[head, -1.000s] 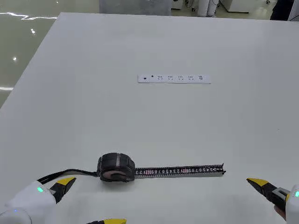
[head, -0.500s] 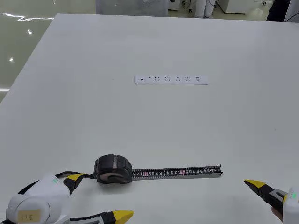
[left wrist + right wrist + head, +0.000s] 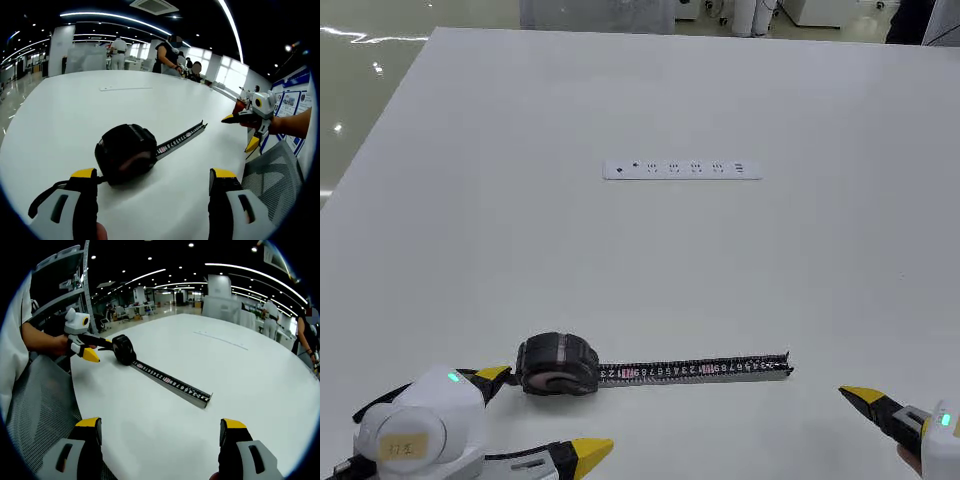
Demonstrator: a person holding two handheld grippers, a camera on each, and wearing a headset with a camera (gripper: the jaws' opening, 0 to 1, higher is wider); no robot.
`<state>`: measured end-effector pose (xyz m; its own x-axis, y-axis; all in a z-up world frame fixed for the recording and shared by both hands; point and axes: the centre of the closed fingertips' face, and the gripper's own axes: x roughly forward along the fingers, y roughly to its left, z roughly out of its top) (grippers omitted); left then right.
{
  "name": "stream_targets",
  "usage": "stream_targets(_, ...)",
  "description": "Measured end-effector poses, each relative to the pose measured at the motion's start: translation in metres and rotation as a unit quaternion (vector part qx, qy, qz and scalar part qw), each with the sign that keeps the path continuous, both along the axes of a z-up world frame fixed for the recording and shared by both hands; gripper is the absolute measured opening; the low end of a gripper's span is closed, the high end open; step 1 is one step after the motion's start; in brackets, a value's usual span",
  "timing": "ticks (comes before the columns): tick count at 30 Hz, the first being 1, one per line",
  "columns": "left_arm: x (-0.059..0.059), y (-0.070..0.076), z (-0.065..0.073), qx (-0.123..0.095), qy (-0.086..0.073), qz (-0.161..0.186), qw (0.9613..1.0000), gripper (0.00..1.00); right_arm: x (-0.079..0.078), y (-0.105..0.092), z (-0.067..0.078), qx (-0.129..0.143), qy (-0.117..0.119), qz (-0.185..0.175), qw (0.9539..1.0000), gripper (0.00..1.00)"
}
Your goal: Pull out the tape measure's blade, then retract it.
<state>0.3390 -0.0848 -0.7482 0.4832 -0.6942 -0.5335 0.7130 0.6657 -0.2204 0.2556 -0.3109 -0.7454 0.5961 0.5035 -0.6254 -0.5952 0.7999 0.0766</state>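
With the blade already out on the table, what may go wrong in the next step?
1. The blade lies free, and the right gripper is open and away from its hook; on release it may whip back unguided.
2. The left gripper is open beside the round case; closing off-centre may push it along the smooth table.

Left tongs low at near left, jaws wide apart; right tongs near right, jaws equally wide, gripping nothing.
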Motion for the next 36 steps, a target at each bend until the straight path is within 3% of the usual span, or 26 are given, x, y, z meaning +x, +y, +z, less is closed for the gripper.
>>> stream_targets(13, 0.003, -0.005, 0.001, -0.004, 0.000, 0.017, 0.9998, 0.89, 0.001, -0.002, -0.001, 0.000, 0.001, 0.000, 1.0000, 0.98)
stream_targets(22, 0.012, -0.006, 0.001, -0.009, 0.006, 0.065, 0.9978, 0.85, 0.009, -0.004, -0.002, -0.003, 0.007, 0.017, 0.9998, 0.87)
stream_targets(24, 0.014, -0.006, 0.001, -0.021, 0.017, 0.080, 0.9964, 0.85, 0.011, -0.006, -0.005, -0.017, 0.012, 0.027, 0.9994, 0.84)
stream_targets(28, 0.016, -0.005, -0.001, -0.008, 0.010, 0.089, 0.9960, 0.83, 0.016, -0.007, -0.006, -0.021, 0.015, 0.041, 0.9988, 0.78)
stream_targets(36, 0.025, -0.007, -0.004, 0.000, 0.017, 0.121, 0.9926, 0.80, 0.031, -0.015, -0.006, -0.032, 0.016, 0.061, 0.9975, 0.71)
